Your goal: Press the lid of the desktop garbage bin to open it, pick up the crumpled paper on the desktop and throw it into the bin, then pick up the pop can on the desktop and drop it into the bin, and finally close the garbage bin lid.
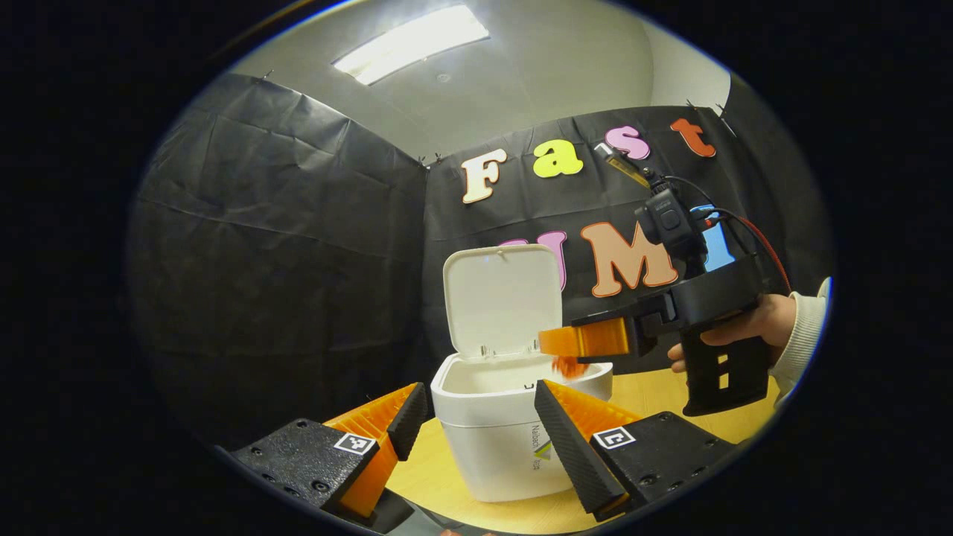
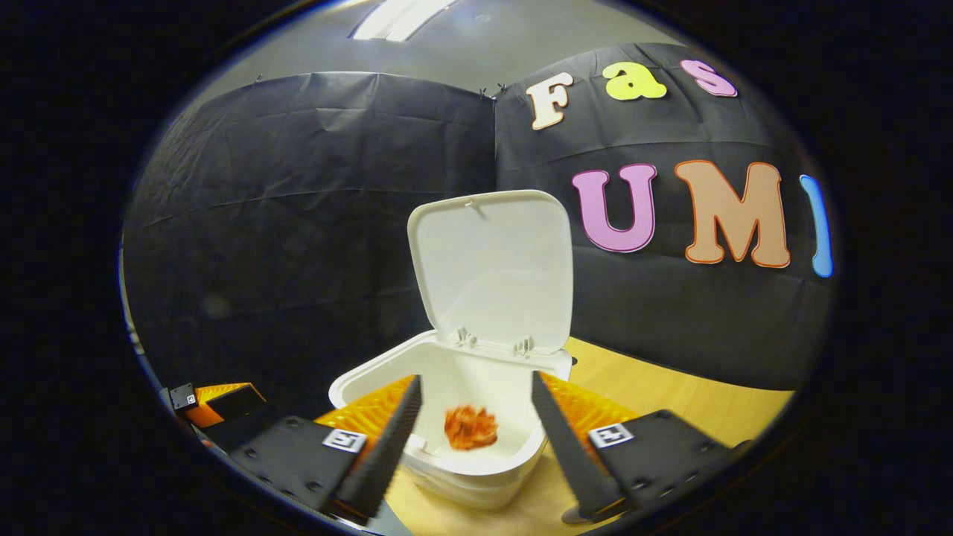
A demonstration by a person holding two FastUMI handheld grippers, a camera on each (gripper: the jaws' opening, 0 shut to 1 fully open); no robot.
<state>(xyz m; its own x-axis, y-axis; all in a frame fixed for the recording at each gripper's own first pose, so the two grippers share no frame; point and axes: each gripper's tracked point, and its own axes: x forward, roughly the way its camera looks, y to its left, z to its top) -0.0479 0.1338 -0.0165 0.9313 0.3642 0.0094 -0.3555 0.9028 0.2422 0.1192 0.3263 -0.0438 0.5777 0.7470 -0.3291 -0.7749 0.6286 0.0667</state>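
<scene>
Dropping orange crumpled paper point(image 2: 470, 427) from the wide-open right gripper point(image 2: 476, 439) into the white plastic bin point(image 2: 476, 476), risking a bounce off its rim.

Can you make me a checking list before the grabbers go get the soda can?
1. Bin lid up: ok, it stands open behind the bin's mouth.
2. Crumpled paper in the bin: ok; the right gripper view shows it inside, below the rim, blurred as if falling.
3. Right gripper empty: ok, its fingers are apart over the bin with nothing between them.
4. Left gripper empty: ok, fingers apart in front of the bin.
5. Where the pop can is: cannot tell from these pictures.
6. Room left in the bin for the can: ok, probably; there is bare space around the paper.
</scene>
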